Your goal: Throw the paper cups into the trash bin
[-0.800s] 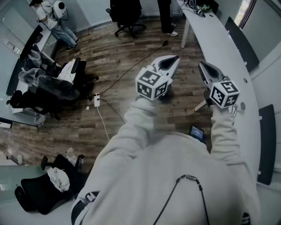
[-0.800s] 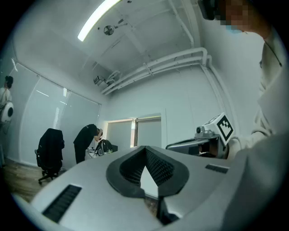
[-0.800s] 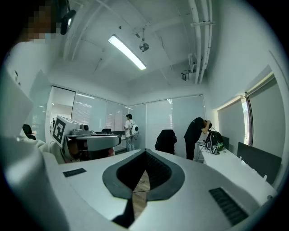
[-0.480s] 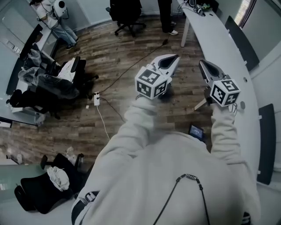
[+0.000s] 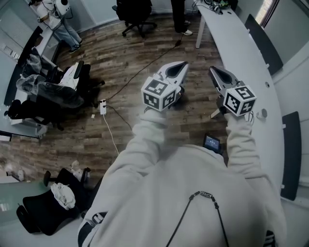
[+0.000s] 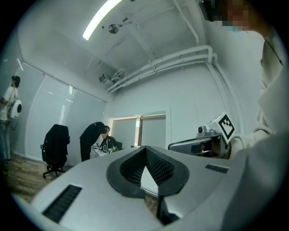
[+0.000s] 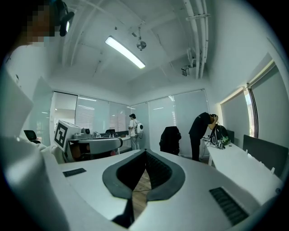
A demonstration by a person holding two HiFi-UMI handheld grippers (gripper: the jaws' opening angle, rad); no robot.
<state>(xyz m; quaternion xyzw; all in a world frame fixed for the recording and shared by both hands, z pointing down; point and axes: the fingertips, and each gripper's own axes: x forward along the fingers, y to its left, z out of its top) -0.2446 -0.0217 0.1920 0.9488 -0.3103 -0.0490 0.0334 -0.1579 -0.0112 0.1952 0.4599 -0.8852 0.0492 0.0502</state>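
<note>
No paper cup and no trash bin shows in any view. In the head view my left gripper [image 5: 182, 64] and right gripper [image 5: 212, 70] are held up side by side in front of the person's chest, over the wooden floor. Both point forward and slightly upward. In the left gripper view the jaws [image 6: 145, 149] meet at their tips with nothing between them. The right gripper view shows the same: its jaws [image 7: 145, 152] are closed together and empty. Each gripper appears in the other's view, the right one [image 6: 212, 135] and the left one [image 7: 81, 135].
A long curved white desk [image 5: 241, 53] runs along the right. Black office chairs [image 5: 135, 12] and cluttered desks [image 5: 38, 87] stand at the left and far side. A cable and power strip [image 5: 102, 107] lie on the floor. People stand at the far desks [image 7: 205, 131].
Both grippers sit slightly further left and higher in the head view, along with the whole scene, as the head has shifted. Their jaws stay as they were.
</note>
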